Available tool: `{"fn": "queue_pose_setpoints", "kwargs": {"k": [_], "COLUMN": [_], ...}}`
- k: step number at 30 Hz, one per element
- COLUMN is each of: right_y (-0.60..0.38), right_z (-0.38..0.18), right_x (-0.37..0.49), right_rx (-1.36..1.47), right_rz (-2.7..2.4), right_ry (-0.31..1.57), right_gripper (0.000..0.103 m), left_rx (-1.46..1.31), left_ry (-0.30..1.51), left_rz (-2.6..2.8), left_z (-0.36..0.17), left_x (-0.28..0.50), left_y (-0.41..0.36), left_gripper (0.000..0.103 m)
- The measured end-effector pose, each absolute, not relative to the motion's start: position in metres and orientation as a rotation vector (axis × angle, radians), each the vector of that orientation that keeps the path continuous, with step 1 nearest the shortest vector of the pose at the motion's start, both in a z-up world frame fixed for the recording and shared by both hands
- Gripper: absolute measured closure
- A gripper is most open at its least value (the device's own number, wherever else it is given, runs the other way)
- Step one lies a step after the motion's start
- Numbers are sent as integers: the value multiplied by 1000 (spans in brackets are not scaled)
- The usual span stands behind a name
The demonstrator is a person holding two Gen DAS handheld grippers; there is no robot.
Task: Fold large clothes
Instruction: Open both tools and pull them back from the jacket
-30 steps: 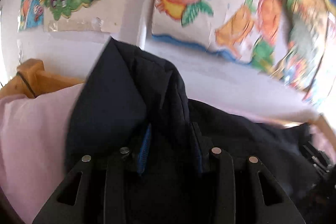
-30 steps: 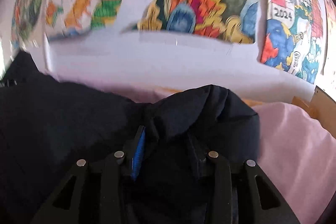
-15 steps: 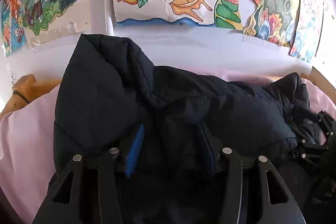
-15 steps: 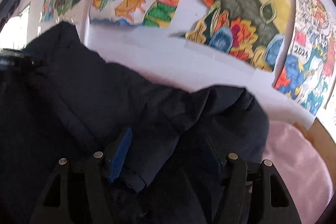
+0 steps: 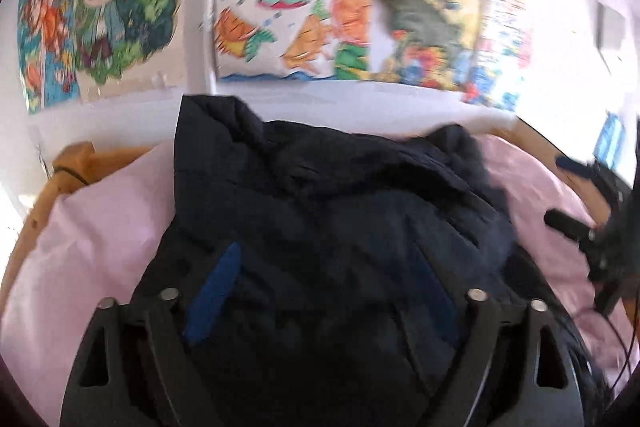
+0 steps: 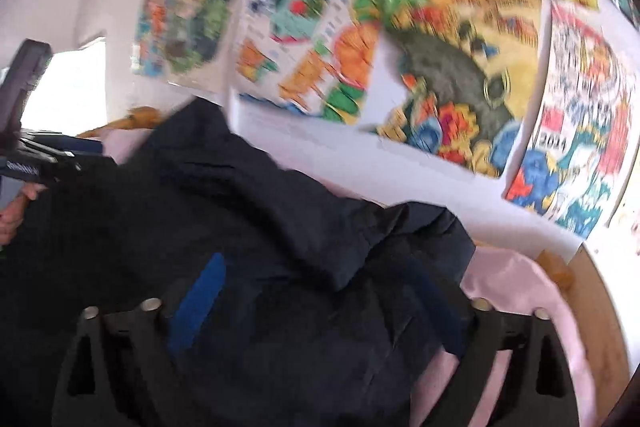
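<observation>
A bed with a wooden frame (image 5: 60,183) stood against the wall, covered by a pale pink sheet (image 5: 100,227). A dark navy padded jacket (image 5: 340,211) lay bunched on the sheet, one end rising against the wall, pink showing either side.

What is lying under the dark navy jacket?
Under the dark navy jacket lies a pink sheet, showing on both sides within a wooden frame. How the sheet looks directly beneath the jacket cannot be seen, because it is covered.
</observation>
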State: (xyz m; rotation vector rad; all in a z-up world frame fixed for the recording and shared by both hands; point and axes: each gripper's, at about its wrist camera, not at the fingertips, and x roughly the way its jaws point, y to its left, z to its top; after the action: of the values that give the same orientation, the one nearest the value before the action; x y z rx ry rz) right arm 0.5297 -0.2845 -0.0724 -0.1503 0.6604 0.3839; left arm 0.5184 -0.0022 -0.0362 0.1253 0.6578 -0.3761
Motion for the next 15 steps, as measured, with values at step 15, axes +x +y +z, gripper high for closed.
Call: {"fn": "queue_pose_setpoints", "kwargs": {"k": [15], "right_y": [-230], "right_z": [-5], "right_x": [335], "right_rx": [-363], "right_rz": [583], "right_ry": [749], "right_gripper": [0], "left_rx": [399], "left_ry": [668], "left_rz": [-406], "left_z": [-30], "left_x": [337], "left_y": [5], "left_gripper": [3]}}
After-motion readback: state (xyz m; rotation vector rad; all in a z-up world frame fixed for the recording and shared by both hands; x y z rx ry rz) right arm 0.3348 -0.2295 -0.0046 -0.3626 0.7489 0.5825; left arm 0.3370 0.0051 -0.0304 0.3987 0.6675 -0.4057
